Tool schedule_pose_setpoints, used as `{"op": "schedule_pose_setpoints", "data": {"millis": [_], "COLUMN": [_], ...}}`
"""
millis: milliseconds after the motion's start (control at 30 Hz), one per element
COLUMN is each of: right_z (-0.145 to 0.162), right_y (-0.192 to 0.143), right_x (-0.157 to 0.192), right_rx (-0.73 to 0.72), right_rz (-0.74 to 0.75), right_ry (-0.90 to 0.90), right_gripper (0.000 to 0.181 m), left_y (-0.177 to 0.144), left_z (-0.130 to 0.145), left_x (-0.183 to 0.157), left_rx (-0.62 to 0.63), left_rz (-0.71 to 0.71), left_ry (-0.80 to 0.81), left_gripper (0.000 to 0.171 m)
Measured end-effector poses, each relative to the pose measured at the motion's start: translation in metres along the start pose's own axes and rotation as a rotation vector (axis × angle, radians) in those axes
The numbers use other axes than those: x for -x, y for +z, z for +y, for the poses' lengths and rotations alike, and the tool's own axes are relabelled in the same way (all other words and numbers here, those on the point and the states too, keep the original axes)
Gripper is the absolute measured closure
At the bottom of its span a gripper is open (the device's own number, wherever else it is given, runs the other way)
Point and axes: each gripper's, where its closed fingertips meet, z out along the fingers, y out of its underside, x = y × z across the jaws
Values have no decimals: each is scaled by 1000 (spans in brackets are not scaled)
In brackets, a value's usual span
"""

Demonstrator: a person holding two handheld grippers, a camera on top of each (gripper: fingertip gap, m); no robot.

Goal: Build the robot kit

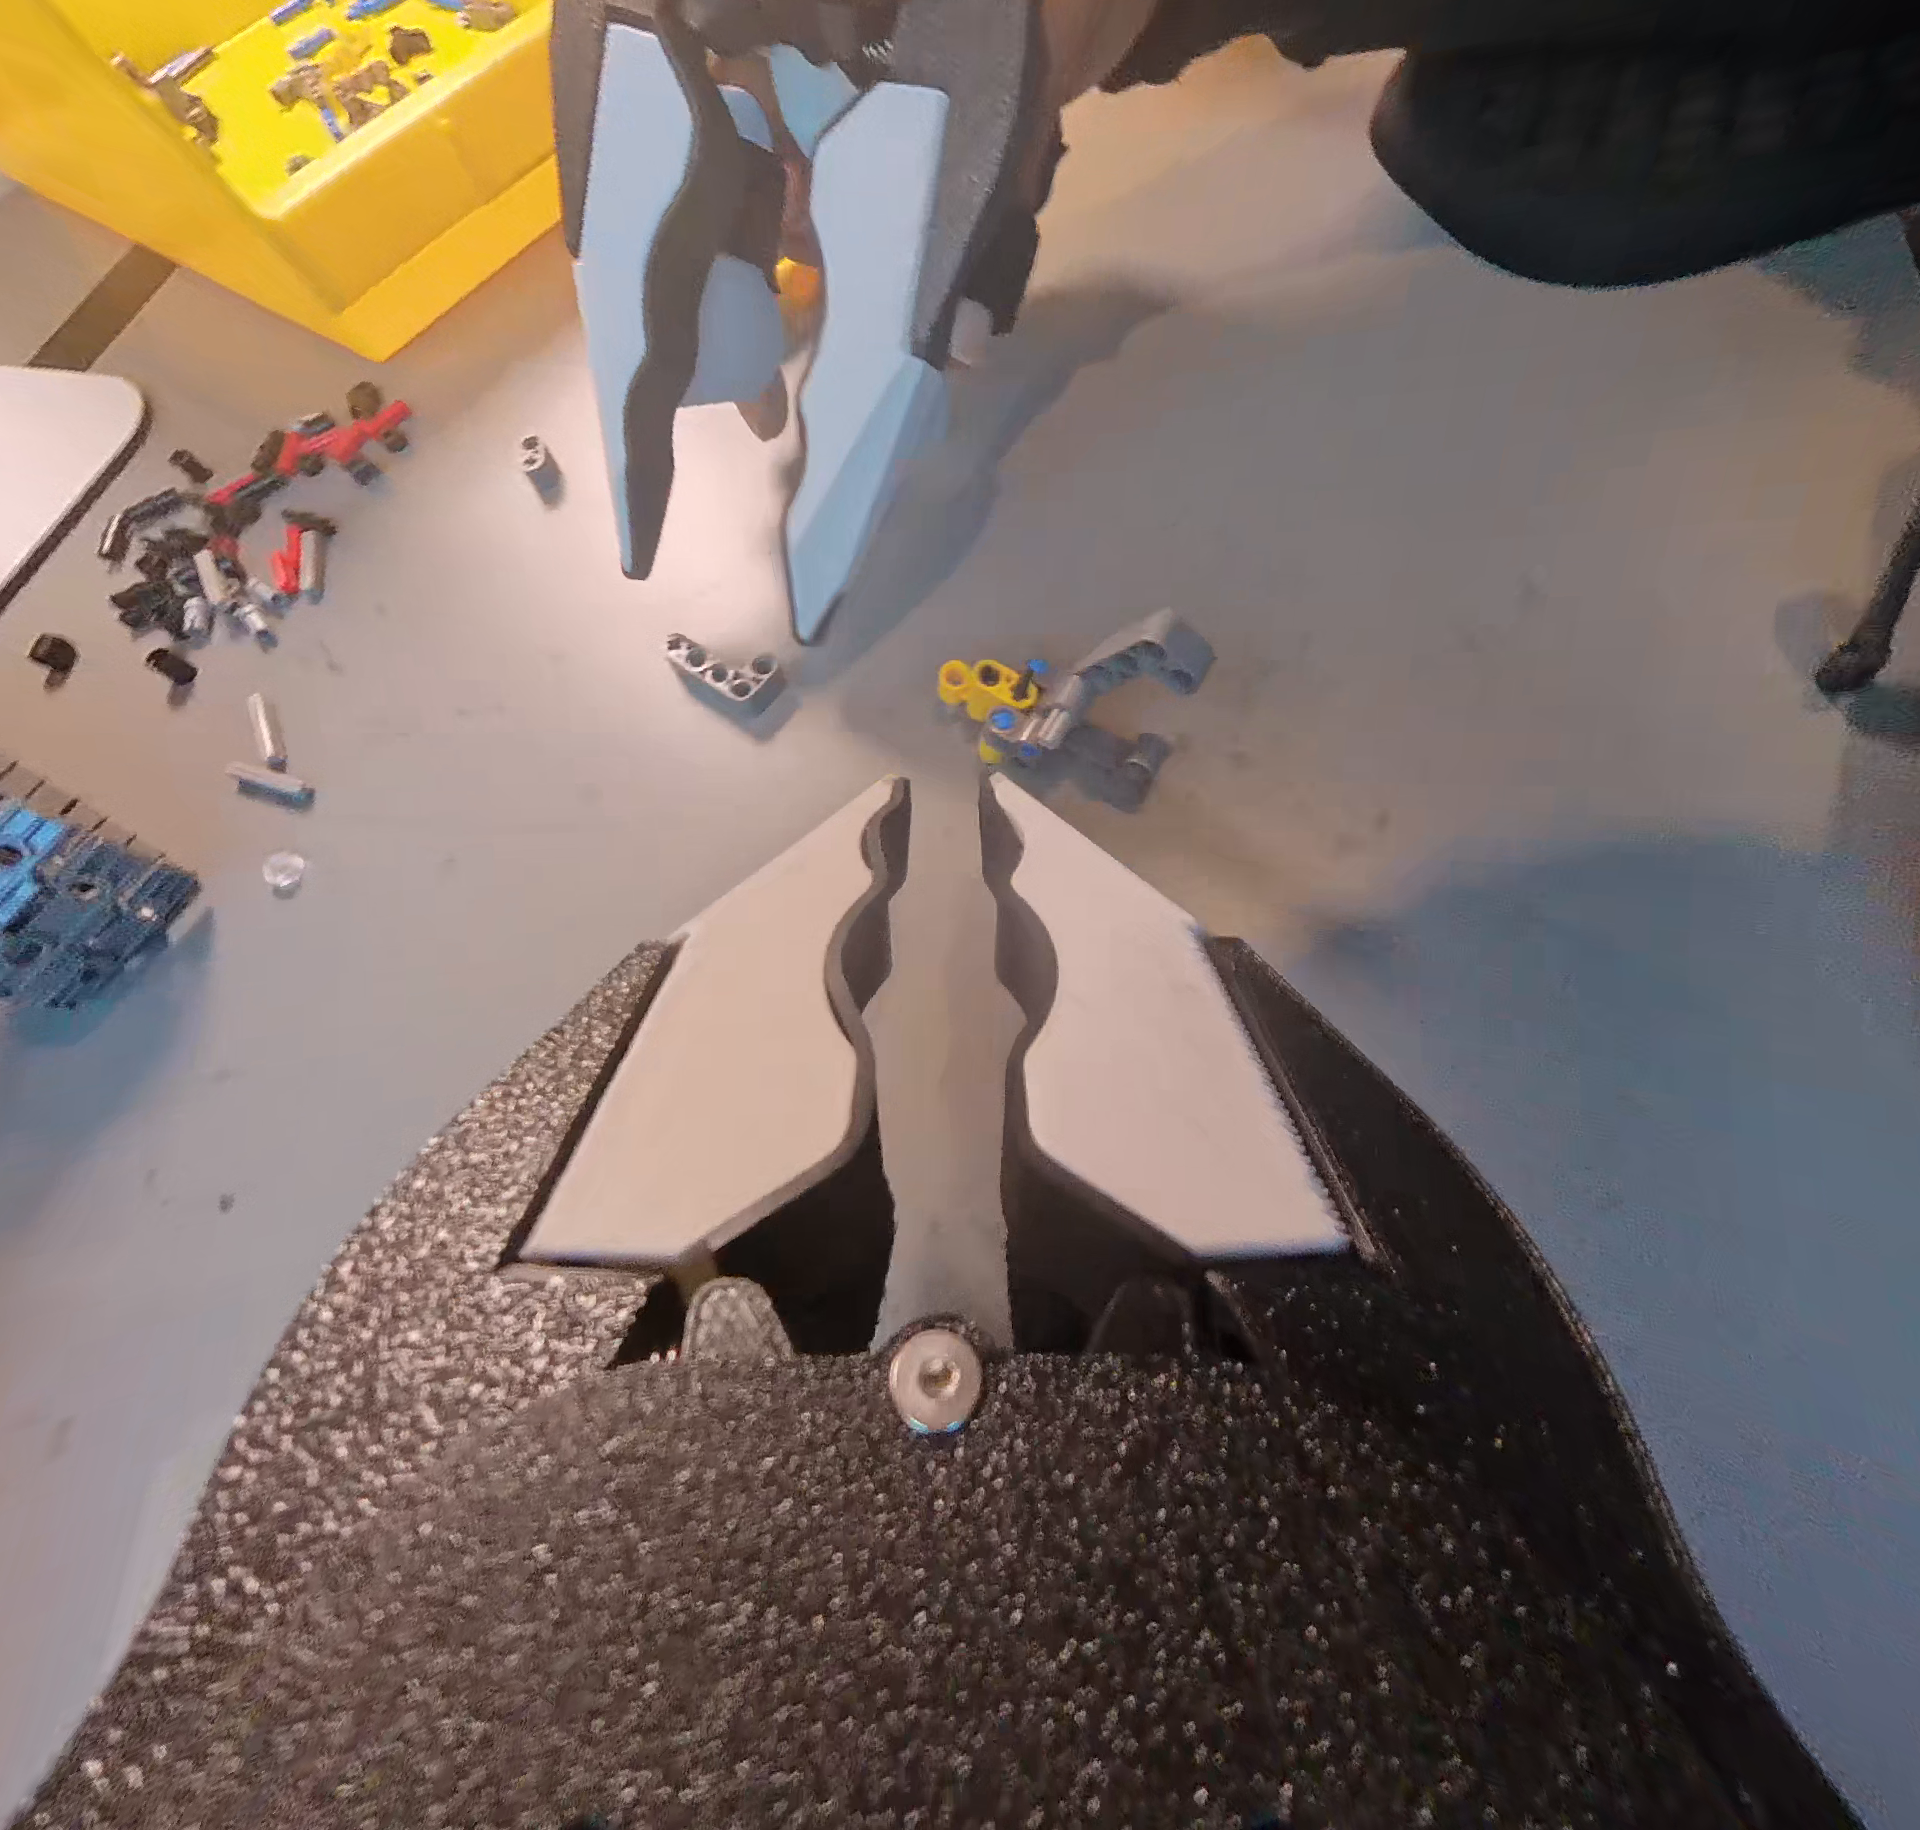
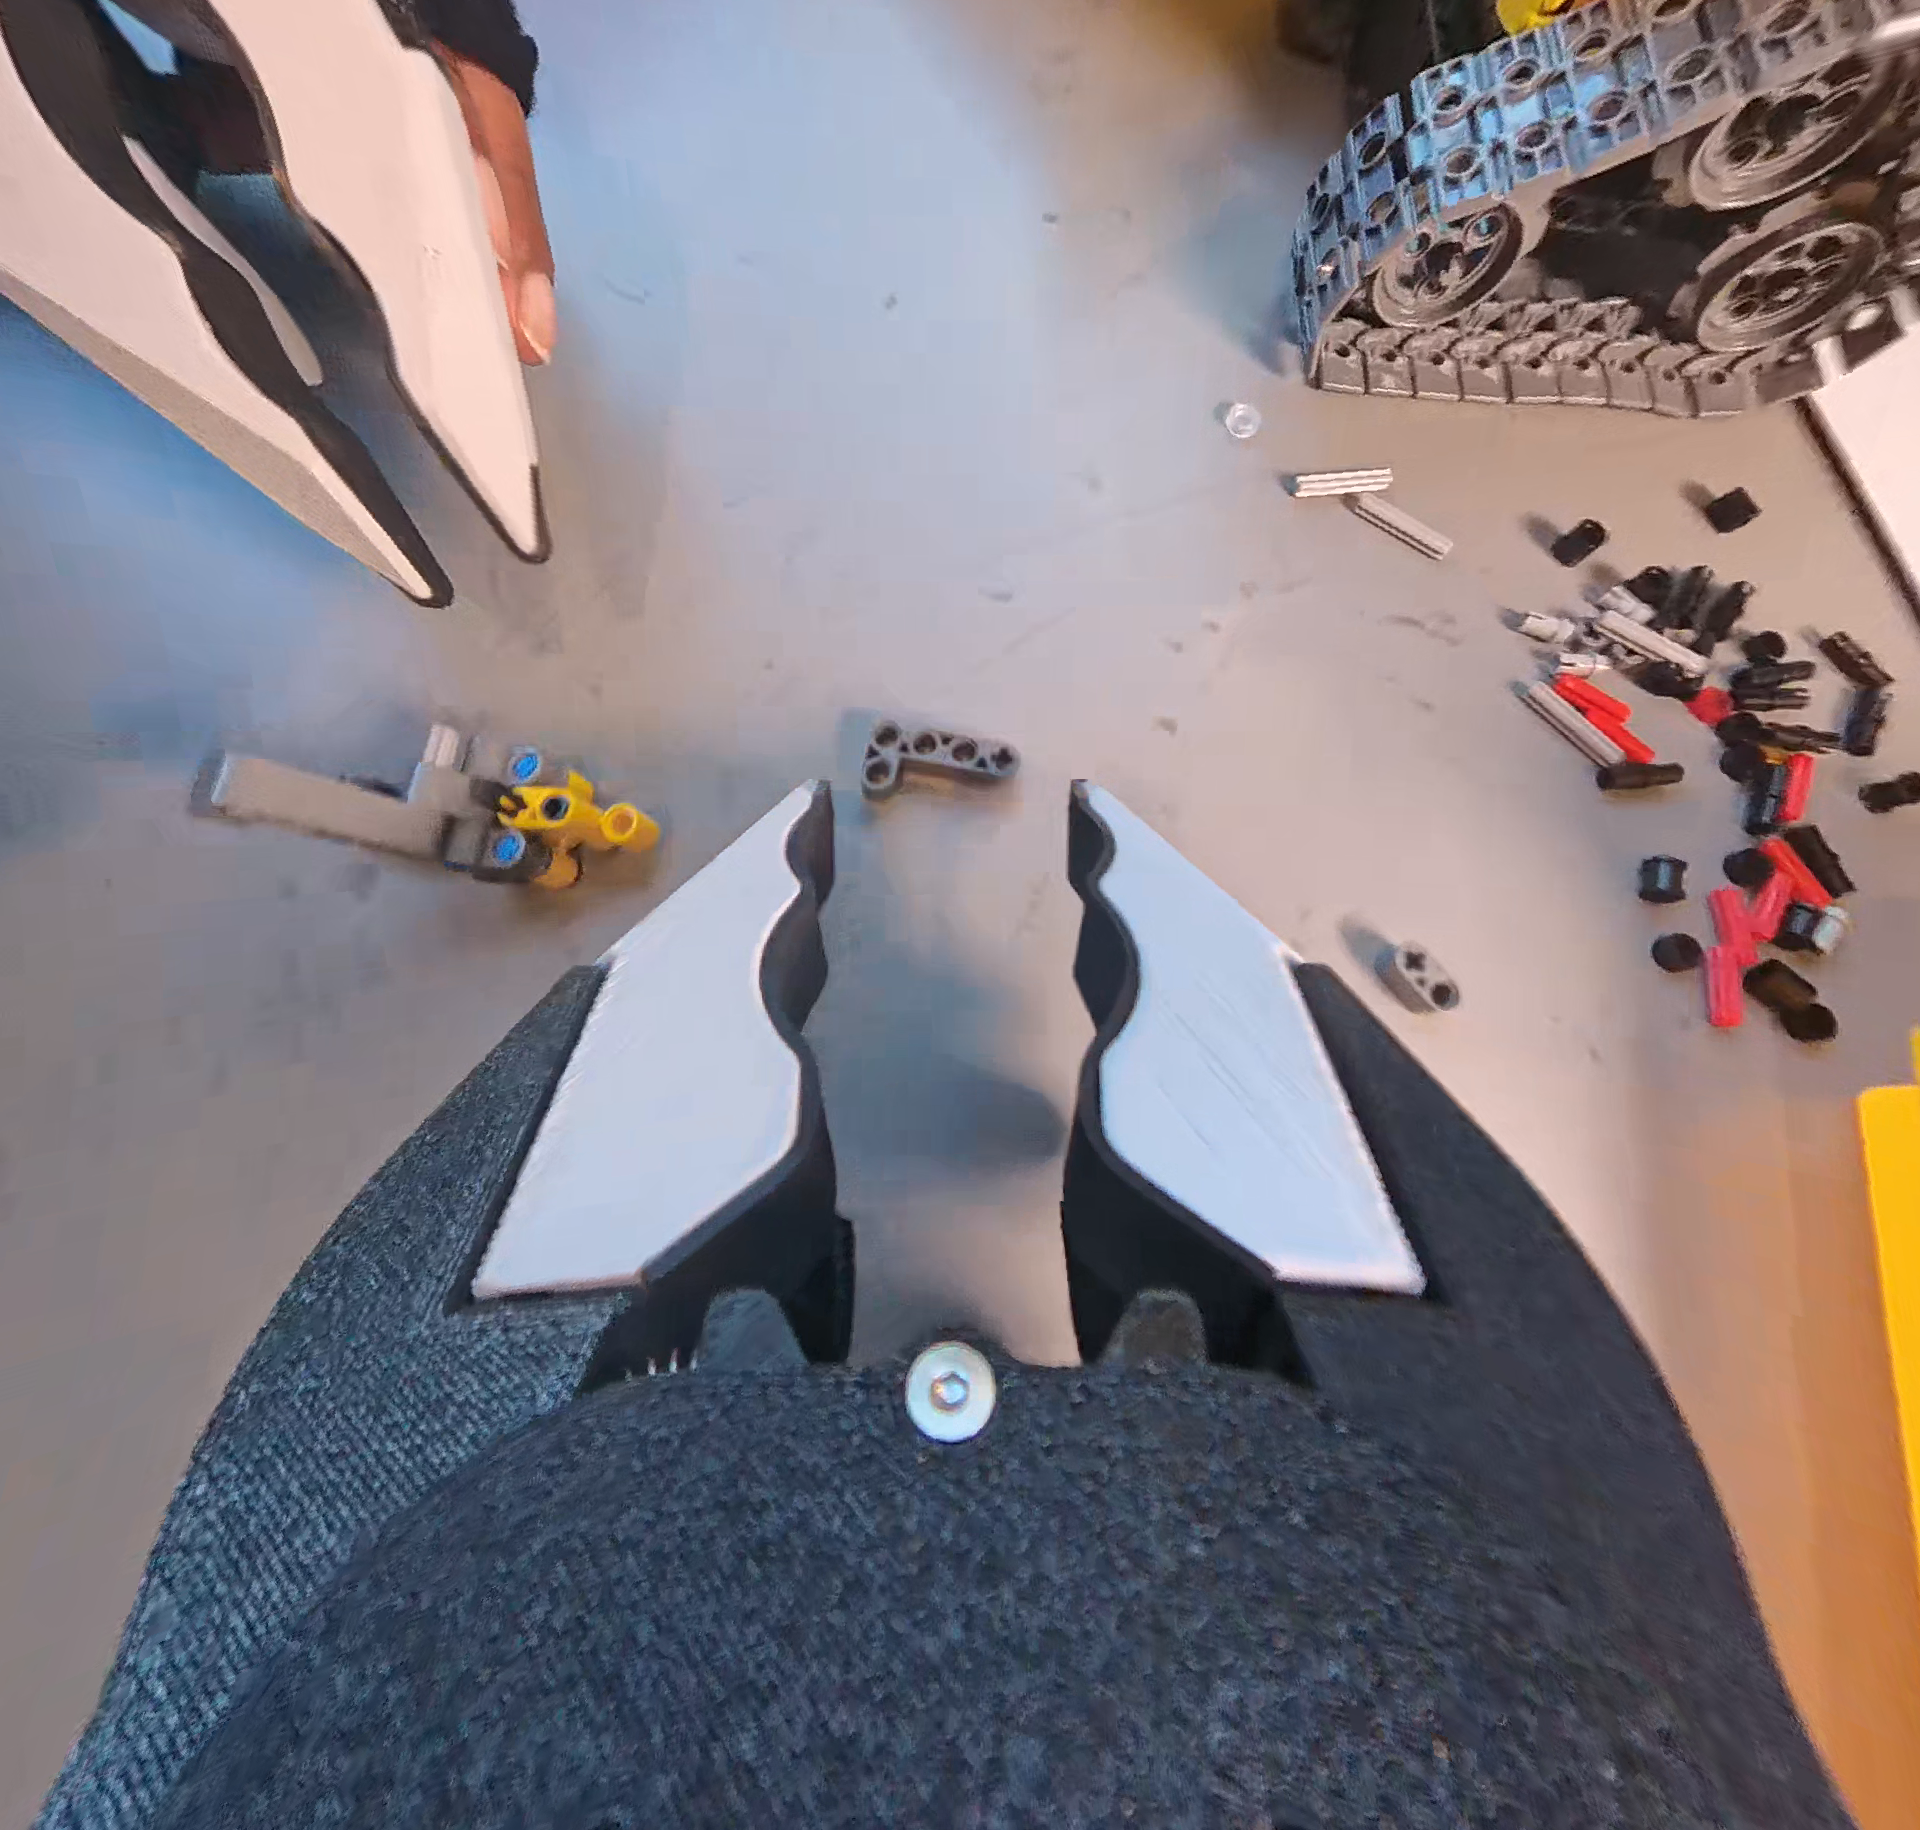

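My left gripper (image 1: 942,788) is empty, its jaws only a narrow gap apart, hovering just short of a small yellow and grey brick assembly (image 1: 1039,710) on the grey table. My right gripper (image 2: 951,793) is open and empty, its tips just short of a grey L-shaped beam (image 2: 935,752). The assembly (image 2: 499,814) lies to the right gripper's left. In the left wrist view the right gripper (image 1: 727,596) hangs open above the L-shaped beam (image 1: 727,674). The left gripper (image 2: 483,570) shows at the upper left of the right wrist view.
A pile of red and black pins (image 2: 1745,772) and grey axles (image 2: 1361,502) lie to the right. A small grey connector (image 2: 1418,975) lies nearer. A tracked brick vehicle (image 2: 1610,222) stands behind. A yellow bin (image 1: 312,118) holds several small parts. My left tips are about 20 cm from the small grey connector (image 2: 1418,975), my right tips only 7 cm. It is also in sight in the left wrist view (image 1: 535,455).
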Motion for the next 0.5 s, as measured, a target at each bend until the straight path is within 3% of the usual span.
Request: {"op": "schedule_pose_setpoints", "data": {"millis": [67,133,233,367,500], "right_z": [0,-2,-6,-63,-105], "right_y": [11,15,15,-14,-53], "right_x": [3,4,9,35,57], "right_rx": [41,68,70,-294,-602], "right_rz": [-44,-50,-53,-84,-80], "right_ry": [32,1,-59,-183,-212], "right_gripper": [130,148,149,149,148], "left_y": [-2,-4,-9,-21,-42], "left_z": [0,-2,-6,-20,-53], "left_x": [9,15,22,29,24], "left_rx": [-20,-52,-103,-237,-473], "left_rz": [-18,-22,-24,28,230], "left_ry": [-63,-133,-241,-423,-633], "left_gripper": [157,155,152,148,145]}}
